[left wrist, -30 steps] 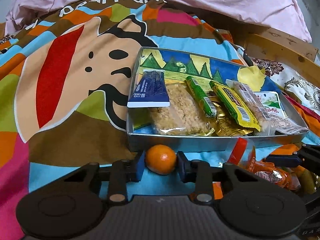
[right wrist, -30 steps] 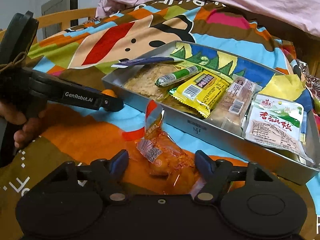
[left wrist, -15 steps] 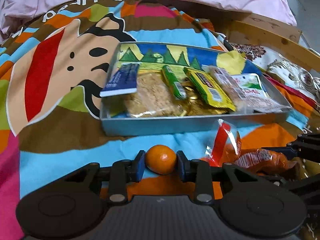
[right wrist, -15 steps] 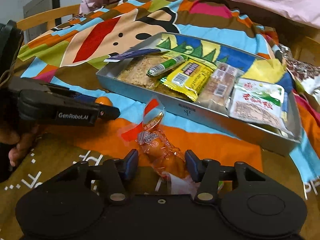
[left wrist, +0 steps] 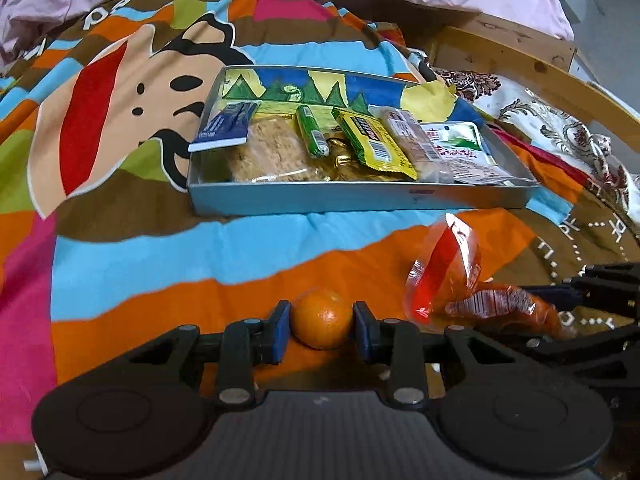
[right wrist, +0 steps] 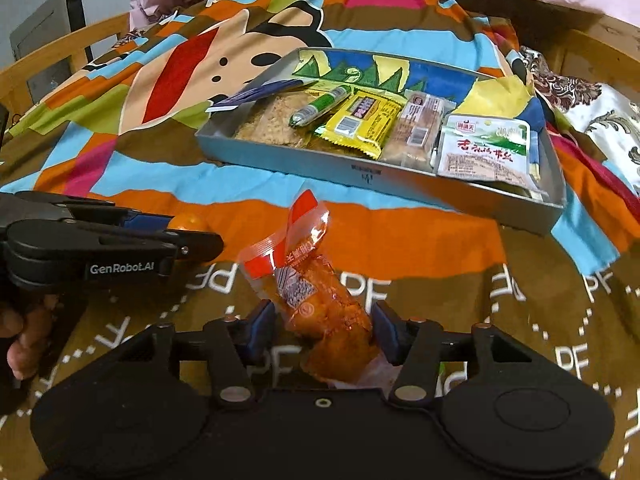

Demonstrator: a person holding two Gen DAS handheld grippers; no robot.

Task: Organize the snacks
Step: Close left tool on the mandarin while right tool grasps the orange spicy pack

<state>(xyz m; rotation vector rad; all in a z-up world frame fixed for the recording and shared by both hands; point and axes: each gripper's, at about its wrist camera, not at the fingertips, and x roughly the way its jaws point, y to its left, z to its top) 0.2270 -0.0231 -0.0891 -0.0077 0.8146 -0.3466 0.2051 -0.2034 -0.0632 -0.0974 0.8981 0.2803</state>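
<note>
Pulled back from the tin tray (left wrist: pixel 360 202), left gripper (left wrist: pixel 322 326) clenched on the tangerine (left wrist: pixel 322 319), right gripper (right wrist: pixel 323 326) grasping the orange snack packet (right wrist: pixel 320 300), both lifted for loading.

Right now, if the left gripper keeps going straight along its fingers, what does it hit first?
Probably the near wall of the metal tray. The left gripper is shut on the orange and points across bare blanket toward that wall. How high it is held is unclear, so it might pass over.
</note>
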